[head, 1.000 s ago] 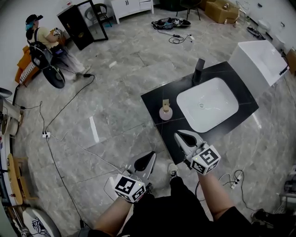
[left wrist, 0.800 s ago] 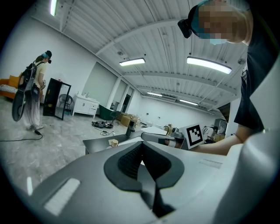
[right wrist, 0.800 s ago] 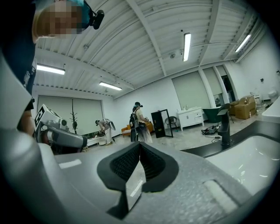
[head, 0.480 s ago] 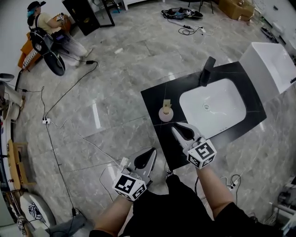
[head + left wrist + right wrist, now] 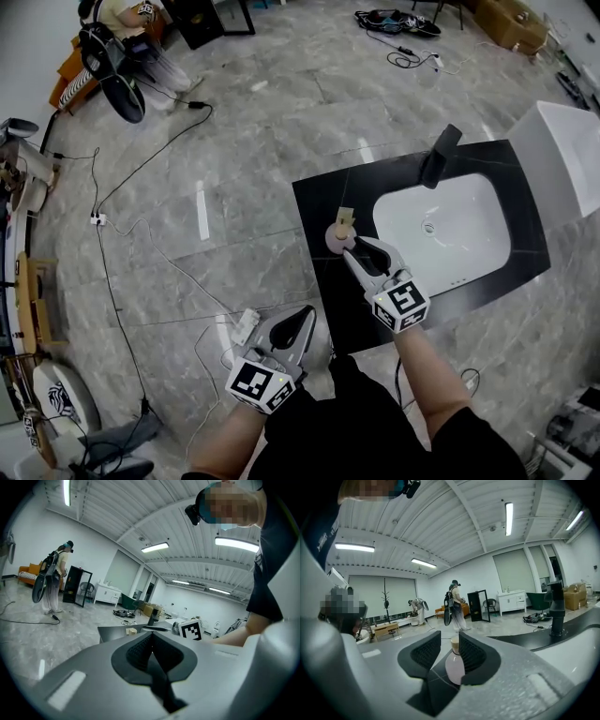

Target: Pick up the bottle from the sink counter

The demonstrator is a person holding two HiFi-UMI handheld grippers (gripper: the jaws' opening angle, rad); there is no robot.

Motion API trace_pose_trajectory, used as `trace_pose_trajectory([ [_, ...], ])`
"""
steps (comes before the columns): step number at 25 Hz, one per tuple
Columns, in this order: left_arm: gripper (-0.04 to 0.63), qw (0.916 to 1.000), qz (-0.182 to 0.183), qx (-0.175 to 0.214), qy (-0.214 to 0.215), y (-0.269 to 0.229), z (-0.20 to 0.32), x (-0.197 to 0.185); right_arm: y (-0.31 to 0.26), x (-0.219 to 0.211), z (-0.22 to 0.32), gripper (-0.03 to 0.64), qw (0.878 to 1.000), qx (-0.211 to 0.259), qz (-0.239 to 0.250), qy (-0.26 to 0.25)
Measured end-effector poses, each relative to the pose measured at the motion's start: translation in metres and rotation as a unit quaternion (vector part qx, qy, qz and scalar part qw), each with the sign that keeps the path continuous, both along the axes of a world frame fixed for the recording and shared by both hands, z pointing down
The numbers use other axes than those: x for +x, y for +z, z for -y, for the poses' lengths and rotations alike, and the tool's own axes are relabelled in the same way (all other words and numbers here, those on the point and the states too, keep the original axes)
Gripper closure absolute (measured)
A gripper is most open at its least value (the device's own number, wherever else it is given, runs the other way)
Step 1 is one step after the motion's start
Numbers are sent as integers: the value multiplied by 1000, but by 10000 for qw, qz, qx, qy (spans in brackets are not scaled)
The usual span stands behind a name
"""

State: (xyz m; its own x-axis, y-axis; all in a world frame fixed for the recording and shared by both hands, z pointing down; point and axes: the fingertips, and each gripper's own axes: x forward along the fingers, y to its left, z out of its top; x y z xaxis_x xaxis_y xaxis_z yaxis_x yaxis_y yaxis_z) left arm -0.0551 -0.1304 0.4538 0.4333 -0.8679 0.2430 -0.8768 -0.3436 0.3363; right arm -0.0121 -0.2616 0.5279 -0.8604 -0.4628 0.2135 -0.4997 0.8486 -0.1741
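One bottle (image 5: 335,239) seen upright on table (image 5: 319,202) beside basin (image 5: 464,248) | right gripper (image 5: 353,247) jaws just opened wide, bottle framed in their gap, not clamped | left gripper (image 5: 298,325) jaws pressed together, held off table

The surface (image 5: 328,202) is black, glossy and stone-like. Its basin (image 5: 469,248) is white, smooth and shiny, like glazed ceramic, and the faucet (image 5: 436,157) is matt black. The bottle (image 5: 336,239) is pale pink and smooth with a soft sheen; its cap (image 5: 345,217) looks like light wood. The floor (image 5: 253,169) is polished grey marble-look tile that mirrors the lights. The left gripper (image 5: 151,637) has a matt light-grey plastic shell and black, finely ribbed pads (image 5: 138,651).
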Motion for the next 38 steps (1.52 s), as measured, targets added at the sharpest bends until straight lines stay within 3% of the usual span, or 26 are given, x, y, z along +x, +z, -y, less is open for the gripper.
trace_pose_trajectory([
  [13, 592, 9986, 48, -319, -415, 22, -12, -10, 35, -23, 24, 451, 9983, 407, -318, -260],
  [38, 592, 9961, -86, -707, -528, 57, -16, -11, 41, -39, 30, 462, 9950, 859, -89, -498],
])
